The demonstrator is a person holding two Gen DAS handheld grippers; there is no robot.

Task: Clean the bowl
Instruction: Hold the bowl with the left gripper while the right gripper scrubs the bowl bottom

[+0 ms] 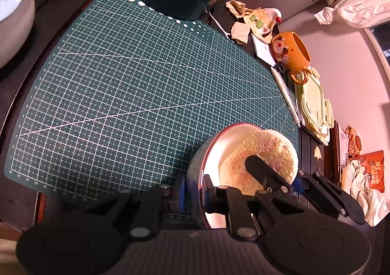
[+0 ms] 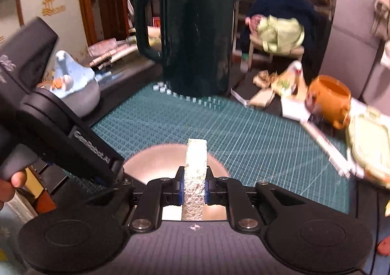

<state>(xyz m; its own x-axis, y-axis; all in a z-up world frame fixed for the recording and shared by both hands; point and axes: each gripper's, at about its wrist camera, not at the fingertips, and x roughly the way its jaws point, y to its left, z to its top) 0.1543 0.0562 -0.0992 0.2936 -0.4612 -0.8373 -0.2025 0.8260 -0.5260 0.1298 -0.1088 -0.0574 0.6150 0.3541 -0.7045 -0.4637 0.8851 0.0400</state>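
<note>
Bowl rim between left gripper fingers

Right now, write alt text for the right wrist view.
The right gripper clamps a pale sponge upright over a metal bowl on a green cutting mat; the left gripper grips the bowl's rim.

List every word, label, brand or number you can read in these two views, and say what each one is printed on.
"GenRobot.AI": white lettering along the left gripper body, right wrist view.
"旺": large character on the orange snack packet; its smaller characters are too blurred to read.
Cutting mat: edge scale numbers, too small to read.
Nothing else is legible.
</note>
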